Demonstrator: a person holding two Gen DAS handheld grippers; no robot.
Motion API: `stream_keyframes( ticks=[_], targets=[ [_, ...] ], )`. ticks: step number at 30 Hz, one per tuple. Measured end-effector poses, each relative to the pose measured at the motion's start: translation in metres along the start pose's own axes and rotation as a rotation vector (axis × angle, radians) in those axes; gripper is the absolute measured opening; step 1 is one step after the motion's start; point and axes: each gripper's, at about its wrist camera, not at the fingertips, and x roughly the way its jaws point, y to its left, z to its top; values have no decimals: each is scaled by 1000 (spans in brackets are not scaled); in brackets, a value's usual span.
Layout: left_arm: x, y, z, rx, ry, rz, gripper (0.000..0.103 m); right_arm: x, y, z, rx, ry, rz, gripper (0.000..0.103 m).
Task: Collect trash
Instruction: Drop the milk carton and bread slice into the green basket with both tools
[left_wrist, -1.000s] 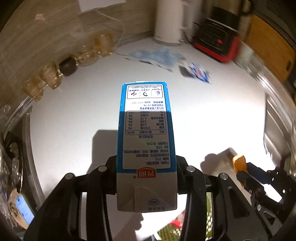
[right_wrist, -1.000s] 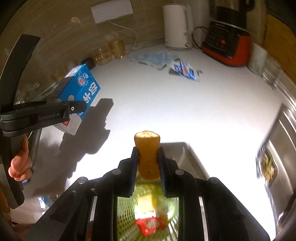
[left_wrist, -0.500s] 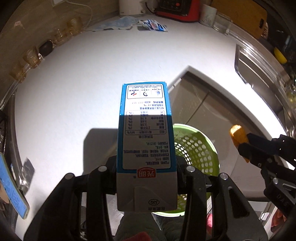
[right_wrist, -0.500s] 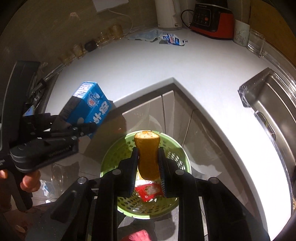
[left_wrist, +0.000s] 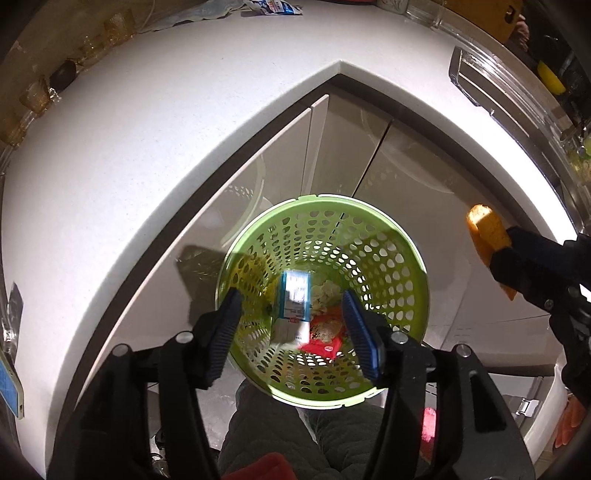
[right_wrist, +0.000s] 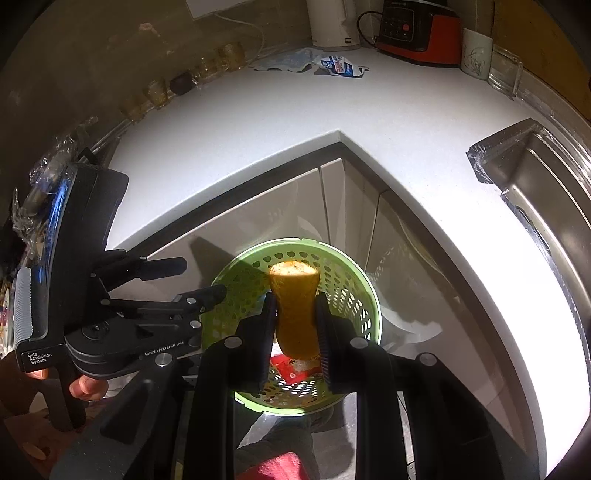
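A green perforated trash basket (left_wrist: 402, 258) stands on the floor below the counter corner; it also shows in the right wrist view (right_wrist: 365, 306). My left gripper (left_wrist: 291, 310) is open above it. The blue and white milk carton (left_wrist: 293, 299) lies inside the basket, blurred, beside a red wrapper (left_wrist: 319, 347). My right gripper (right_wrist: 295, 317) is shut on an orange bread-like piece (right_wrist: 295, 310) over the basket; the piece also shows in the left wrist view (left_wrist: 487, 236). More trash, a blue and white wrapper (right_wrist: 338, 66) and crumpled plastic (right_wrist: 284, 61), lies at the counter's back.
The white counter (right_wrist: 258, 122) wraps around the corner above beige cabinet doors (left_wrist: 351, 155). A white kettle (right_wrist: 332, 22), a red appliance (right_wrist: 417, 26), a mug (right_wrist: 476, 53) and amber glasses (right_wrist: 159, 92) stand along the wall. A steel sink (right_wrist: 554, 177) is at right.
My left gripper opened and the milk carton dropped into the basket. Both grippers moved from over the counter to above the basket. The right still holds the orange piece.
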Motion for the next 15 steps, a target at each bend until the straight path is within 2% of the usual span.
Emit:
stream_keyframes(
  ticks=[9, 15],
  targets=[
    [-13, 2, 6, -3, -23, 2, 65, 2, 2, 2, 1, 2, 5, 22],
    [-35, 26, 18, -46, -86, 28, 74, 11, 11, 2, -26, 28, 27, 26]
  ],
)
